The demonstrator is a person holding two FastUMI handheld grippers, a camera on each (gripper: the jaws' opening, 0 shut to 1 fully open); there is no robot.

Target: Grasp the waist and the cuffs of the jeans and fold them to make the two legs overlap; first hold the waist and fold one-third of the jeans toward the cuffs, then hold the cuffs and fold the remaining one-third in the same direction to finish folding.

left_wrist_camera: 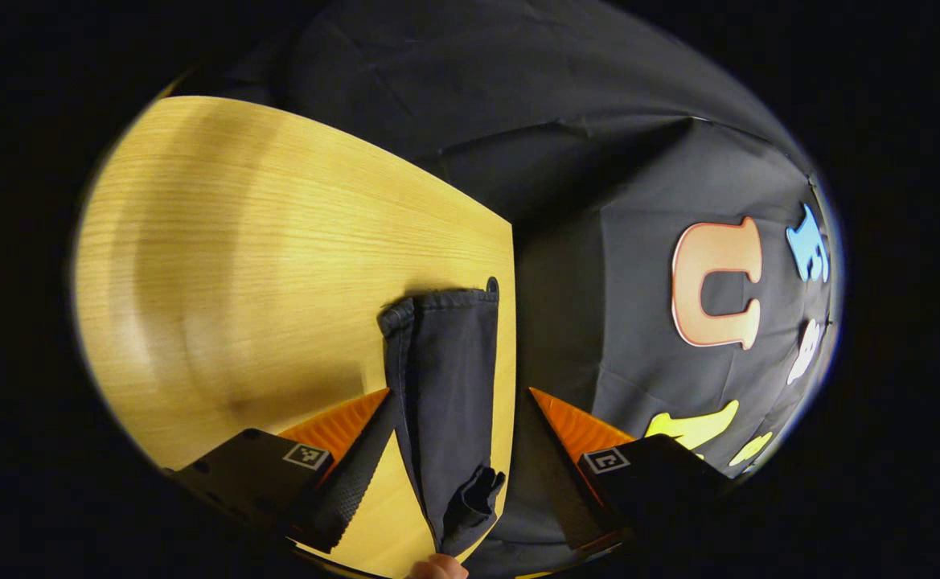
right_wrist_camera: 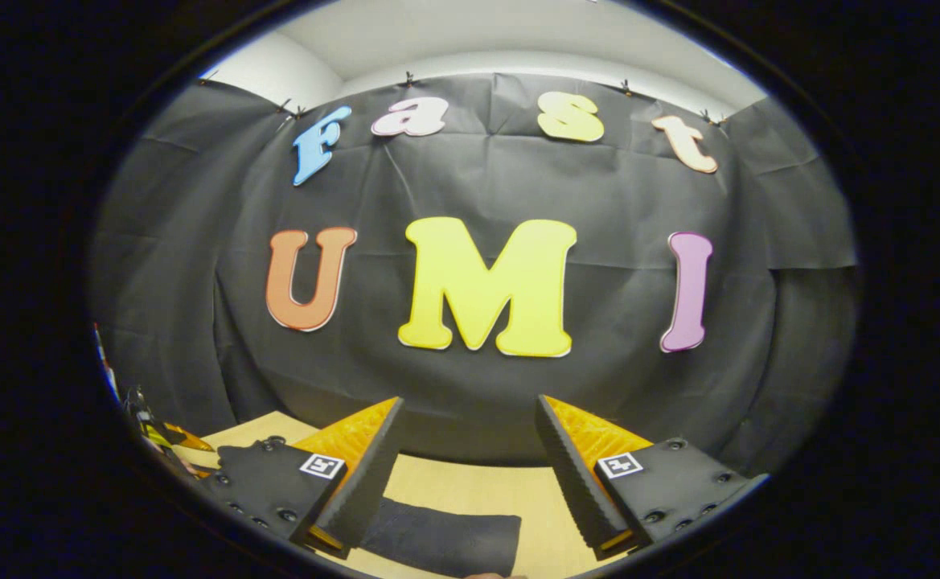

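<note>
The table (left_wrist_camera: 260,265) is the largest thing: a pale wood top that spreads ahead and to the left of the left gripper (left_wrist_camera: 460,402), with its right edge running just beyond the jeans. In the right gripper view the table (right_wrist_camera: 470,490) shows low down, under and just ahead of the right gripper (right_wrist_camera: 470,410), ending at the black cloth wall.

The jeans (left_wrist_camera: 445,378) lie on the table as a long, narrow dark strip, reaching forward from between the left gripper's fingers toward a stitched hem end with a small loop at its far right corner. They run close along the table's right edge. Near the fingers a small bunched fold of cloth stands up from the strip. In the right gripper view the jeans (right_wrist_camera: 445,543) lie flat below the fingers, toward the left finger, as a dark band across the table.

The left gripper's fingers are spread wide, apart from the jeans on both sides. The right gripper's fingers are likewise spread wide, holding nothing, above the cloth.

A fingertip (left_wrist_camera: 436,567) shows at the bottom edge, just behind the jeans.
</note>
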